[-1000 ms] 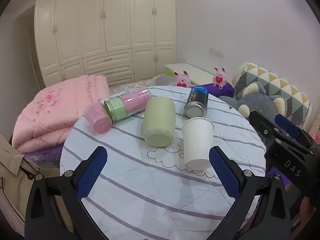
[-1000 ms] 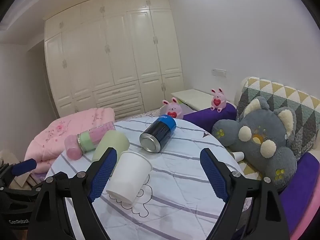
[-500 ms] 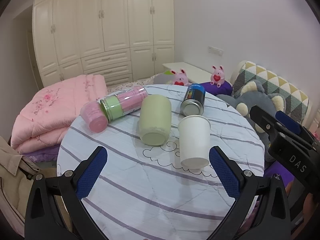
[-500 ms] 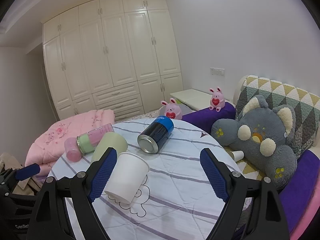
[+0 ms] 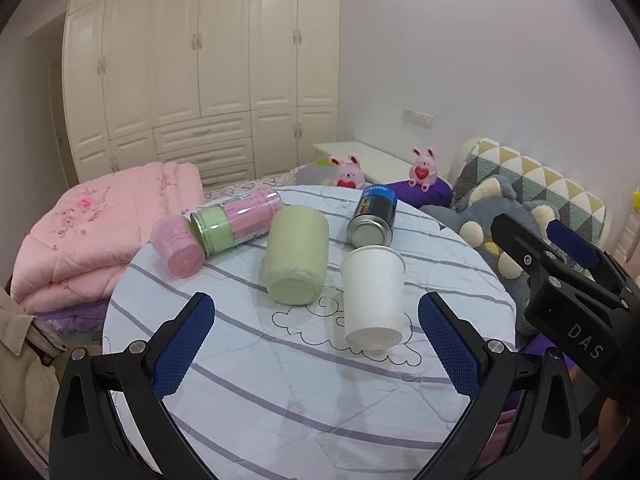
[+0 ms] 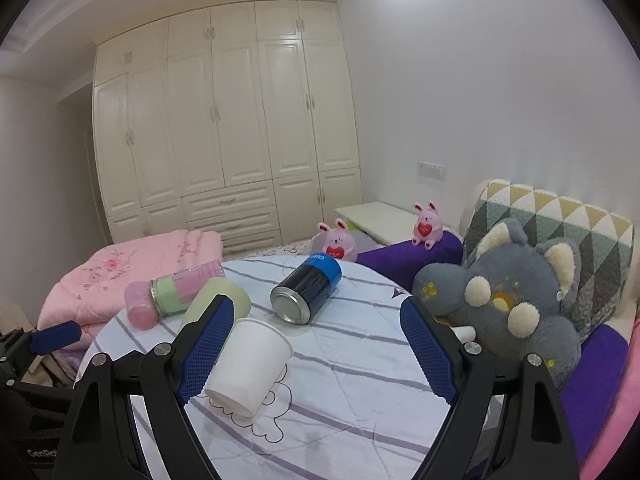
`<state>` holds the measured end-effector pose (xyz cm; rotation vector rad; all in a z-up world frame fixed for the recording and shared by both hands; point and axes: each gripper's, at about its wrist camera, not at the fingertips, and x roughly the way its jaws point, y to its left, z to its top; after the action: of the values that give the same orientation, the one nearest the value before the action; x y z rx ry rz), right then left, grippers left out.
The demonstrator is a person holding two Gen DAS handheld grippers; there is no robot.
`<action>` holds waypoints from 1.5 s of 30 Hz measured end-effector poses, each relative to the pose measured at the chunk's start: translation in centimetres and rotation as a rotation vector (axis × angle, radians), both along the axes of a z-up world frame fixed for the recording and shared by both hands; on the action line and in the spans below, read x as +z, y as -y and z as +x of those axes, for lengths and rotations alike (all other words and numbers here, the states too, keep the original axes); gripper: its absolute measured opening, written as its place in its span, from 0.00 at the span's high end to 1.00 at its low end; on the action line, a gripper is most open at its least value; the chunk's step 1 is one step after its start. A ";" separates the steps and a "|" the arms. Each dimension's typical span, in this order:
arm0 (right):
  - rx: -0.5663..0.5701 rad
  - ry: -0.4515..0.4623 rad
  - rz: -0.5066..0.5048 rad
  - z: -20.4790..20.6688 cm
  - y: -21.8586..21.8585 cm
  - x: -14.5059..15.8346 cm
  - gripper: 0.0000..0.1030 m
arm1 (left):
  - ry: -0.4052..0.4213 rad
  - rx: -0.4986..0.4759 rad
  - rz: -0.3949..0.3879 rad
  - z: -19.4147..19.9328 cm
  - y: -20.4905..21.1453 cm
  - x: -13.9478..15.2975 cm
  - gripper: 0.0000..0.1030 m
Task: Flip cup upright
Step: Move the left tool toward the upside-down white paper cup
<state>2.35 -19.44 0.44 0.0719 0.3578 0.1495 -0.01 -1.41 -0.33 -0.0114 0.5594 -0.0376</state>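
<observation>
Both cameras pulled back and up since a second ago; we see more wall, table lower in view. White paper cup (image 5: 373, 292) lies on its side on round striped table (image 5: 280, 380), base toward us, rim just before blue can (image 5: 373, 216). Green cup (image 5: 296, 260) lies beside it, pink bottle (image 5: 224, 226) farther left. Our left gripper (image 5: 316, 344) spread wide, holding nothing. Right gripper (image 6: 316, 352) likewise wide, its left finger (image 6: 206, 344) overlapping paper cup in view; contact unclear.
</observation>
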 end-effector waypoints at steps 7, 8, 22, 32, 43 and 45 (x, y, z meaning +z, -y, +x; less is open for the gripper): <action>-0.003 -0.001 0.002 0.1 0.1 -0.1 0.16 | 0.006 0.009 0.017 0.1 0.0 -0.1 0.00; -0.004 -0.002 0.001 0.1 0.1 -0.1 0.16 | 0.006 0.006 0.015 0.0 0.0 -0.1 0.00; -0.004 -0.011 -0.001 0.1 0.0 -0.2 0.16 | -0.002 0.012 0.018 0.1 -0.2 -0.4 0.00; -0.004 -0.018 -0.001 0.2 0.1 -0.2 0.16 | -0.012 0.015 0.011 0.0 -0.5 -0.8 0.00; -0.004 -0.026 0.002 0.1 0.1 -0.4 0.16 | -0.022 0.002 0.011 0.2 0.2 -1.1 0.00; -0.004 -0.027 0.002 0.2 0.1 -0.4 0.16 | -0.026 -0.002 0.010 0.4 0.3 -1.2 0.00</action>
<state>2.55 -19.58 0.04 0.0768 0.3843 0.1446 0.43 -1.75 -1.50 -0.0017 0.5853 -0.0364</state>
